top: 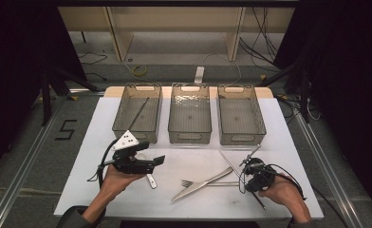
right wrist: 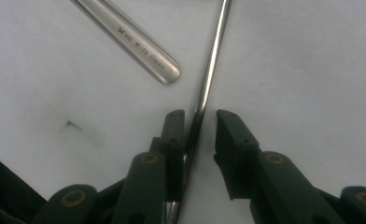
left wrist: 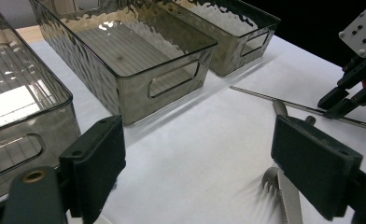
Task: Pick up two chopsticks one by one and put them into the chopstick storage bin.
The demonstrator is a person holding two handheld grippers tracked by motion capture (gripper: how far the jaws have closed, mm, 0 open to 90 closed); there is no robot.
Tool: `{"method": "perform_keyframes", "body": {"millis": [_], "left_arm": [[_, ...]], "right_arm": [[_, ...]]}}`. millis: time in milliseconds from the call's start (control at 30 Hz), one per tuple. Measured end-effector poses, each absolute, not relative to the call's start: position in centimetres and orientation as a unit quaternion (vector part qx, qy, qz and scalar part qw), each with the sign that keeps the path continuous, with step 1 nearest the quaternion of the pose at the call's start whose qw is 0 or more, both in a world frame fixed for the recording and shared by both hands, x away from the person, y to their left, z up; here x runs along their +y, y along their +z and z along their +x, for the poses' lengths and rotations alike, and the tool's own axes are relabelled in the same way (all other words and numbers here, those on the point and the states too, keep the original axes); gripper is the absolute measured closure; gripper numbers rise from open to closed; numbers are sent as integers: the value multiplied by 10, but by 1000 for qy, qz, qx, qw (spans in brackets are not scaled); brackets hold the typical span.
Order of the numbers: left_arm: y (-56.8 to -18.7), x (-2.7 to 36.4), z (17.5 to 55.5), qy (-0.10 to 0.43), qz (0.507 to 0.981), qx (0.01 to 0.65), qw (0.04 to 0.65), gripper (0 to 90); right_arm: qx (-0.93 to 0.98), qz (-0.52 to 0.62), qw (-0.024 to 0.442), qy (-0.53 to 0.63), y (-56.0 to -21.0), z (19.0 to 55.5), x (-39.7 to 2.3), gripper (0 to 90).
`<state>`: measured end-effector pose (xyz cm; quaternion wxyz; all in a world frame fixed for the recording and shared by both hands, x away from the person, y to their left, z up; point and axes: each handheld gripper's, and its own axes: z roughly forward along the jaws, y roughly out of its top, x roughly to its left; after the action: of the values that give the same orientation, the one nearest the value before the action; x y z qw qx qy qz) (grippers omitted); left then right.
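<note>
Steel chopstick (right wrist: pixel 208 79) between narrow right tongs (right wrist: pixel 200 116), against one pad, other pad clear.

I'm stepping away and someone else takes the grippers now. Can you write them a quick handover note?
Right gripper: jaws astride a chopstick on the table, one pad touching, not clamped.
Left gripper: open, holding nothing.
Left bin already holds one chopstick; middle bin and right bin hold nothing.
Still on the table: knife, fork, a utensil handle under the left gripper.
Left: grip the chopstick, bin it, sort the rest.
</note>
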<state>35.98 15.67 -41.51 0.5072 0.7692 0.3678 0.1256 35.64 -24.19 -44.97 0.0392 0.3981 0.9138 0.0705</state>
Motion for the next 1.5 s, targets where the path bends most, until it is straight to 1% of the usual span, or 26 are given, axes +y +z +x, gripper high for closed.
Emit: {"method": "perform_keyframes", "body": {"millis": [200,267,533,600,900,1200,1267,1500], "left_arm": [[-415,157,360,124,768,368,509,172],[-415,156,360,124,769,368,509,172],[-415,156,360,121,769,367,510,173],[-415,156,360,122,770,365,510,173],[-415,156,360,122,768,366,511,174],[-415,156,360,121,770,365,509,175],[-415,156,360,121,770,365,508,175],[-417,153,362,109,780,366,496,176]], "right_arm": [[914,399,36,65,-452,357,-241,782],[912,403,36,65,-452,358,-242,810],[910,408,27,62,-452,362,-244,838],[908,413,40,57,-452,363,-245,856],[913,400,48,64,-451,365,-249,861],[914,392,65,83,-442,364,-255,862],[915,390,63,83,-441,364,-256,862],[914,382,87,106,-427,360,-255,862]]}}
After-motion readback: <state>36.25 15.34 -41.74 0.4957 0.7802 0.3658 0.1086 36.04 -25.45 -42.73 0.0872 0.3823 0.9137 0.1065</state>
